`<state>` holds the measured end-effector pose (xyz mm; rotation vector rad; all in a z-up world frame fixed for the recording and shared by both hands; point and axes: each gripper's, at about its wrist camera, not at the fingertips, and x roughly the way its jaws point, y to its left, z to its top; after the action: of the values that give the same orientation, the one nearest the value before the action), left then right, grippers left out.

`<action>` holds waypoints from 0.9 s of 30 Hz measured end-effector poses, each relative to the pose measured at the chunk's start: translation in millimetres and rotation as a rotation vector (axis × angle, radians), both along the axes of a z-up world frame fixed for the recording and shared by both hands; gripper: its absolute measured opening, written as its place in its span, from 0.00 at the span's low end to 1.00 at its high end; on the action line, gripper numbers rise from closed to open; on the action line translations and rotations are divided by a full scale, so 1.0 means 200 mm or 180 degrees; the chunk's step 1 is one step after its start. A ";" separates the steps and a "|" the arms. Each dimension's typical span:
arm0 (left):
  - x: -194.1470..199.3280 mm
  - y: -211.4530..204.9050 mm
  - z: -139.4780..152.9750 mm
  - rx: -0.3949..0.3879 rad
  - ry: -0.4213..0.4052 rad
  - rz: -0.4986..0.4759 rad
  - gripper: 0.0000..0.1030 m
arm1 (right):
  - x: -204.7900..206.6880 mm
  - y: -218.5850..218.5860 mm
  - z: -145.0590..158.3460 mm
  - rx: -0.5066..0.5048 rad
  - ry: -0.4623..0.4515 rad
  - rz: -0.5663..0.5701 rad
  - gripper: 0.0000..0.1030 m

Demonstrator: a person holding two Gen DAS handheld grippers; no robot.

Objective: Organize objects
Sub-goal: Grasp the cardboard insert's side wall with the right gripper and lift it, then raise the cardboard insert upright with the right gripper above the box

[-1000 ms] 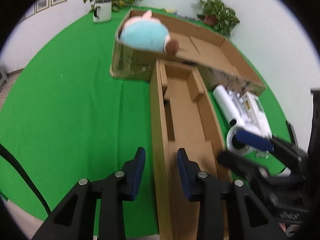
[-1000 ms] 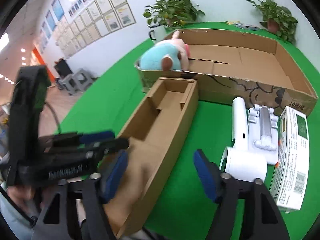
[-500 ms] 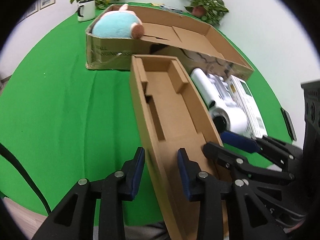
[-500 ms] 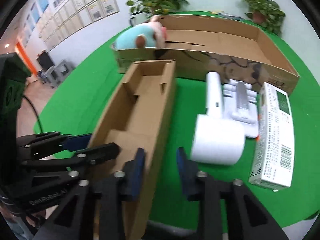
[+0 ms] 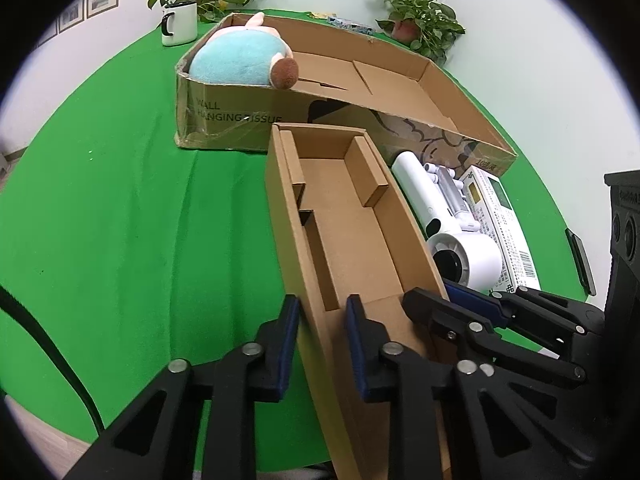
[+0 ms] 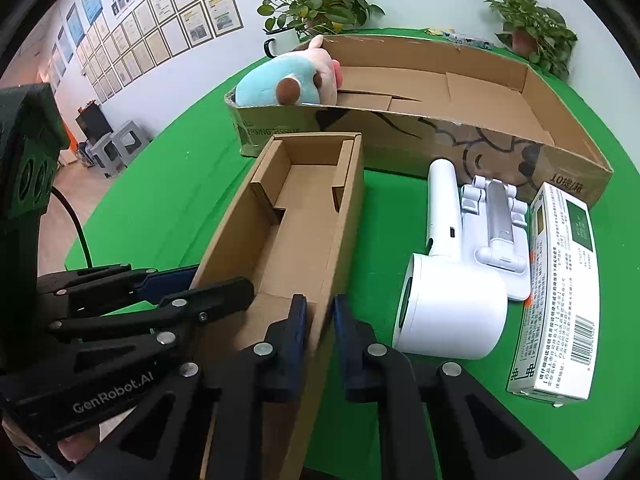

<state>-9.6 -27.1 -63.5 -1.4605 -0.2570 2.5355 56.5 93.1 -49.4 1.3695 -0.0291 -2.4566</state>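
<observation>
A long narrow open cardboard box (image 5: 352, 232) lies on the green cloth, its far end against a big shallow carton (image 5: 400, 80). My left gripper (image 5: 322, 312) is shut on the narrow box's left wall at the near end. My right gripper (image 6: 320, 316) is shut on the narrow box's (image 6: 304, 220) right wall at the near end. A blue and pink plush toy (image 5: 244, 60) lies in the carton's left end; it also shows in the right wrist view (image 6: 292, 80). A white handheld device (image 6: 448, 280) lies right of the narrow box.
A white stand (image 6: 496, 224) and a white and green printed packet box (image 6: 560, 288) lie right of the device. A white mug (image 5: 180, 26) and potted plants (image 5: 420, 20) stand at the table's far edge. Stools (image 6: 116, 148) stand on the floor at left.
Both grippers have closed in on the narrow box's near end: the right gripper, wide open a second ago, has shut on the right wall, and the left has shut on the left wall.
</observation>
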 end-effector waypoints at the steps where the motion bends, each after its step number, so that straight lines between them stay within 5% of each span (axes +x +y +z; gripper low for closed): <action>1: 0.00 0.00 0.01 -0.0013 0.0005 0.0003 0.16 | 0.00 0.01 0.00 -0.0027 -0.0017 -0.0008 0.11; 8: 0.01 0.03 0.10 -0.0107 0.0138 0.0058 0.14 | 0.02 0.01 0.07 0.0055 0.0220 -0.0078 0.08; 18: 0.05 0.07 0.43 -0.0221 0.0794 0.0152 0.14 | 0.06 0.04 0.40 -0.0140 0.0952 -0.0116 0.07; 27: -0.09 0.18 0.64 -0.0272 0.1159 0.0031 0.13 | -0.02 0.14 0.63 -0.0148 0.1257 -0.0317 0.06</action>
<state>-27.0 8.0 64.2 -0.9942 -0.0982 2.7862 51.5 122.1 76.3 0.8625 -0.0624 -2.7464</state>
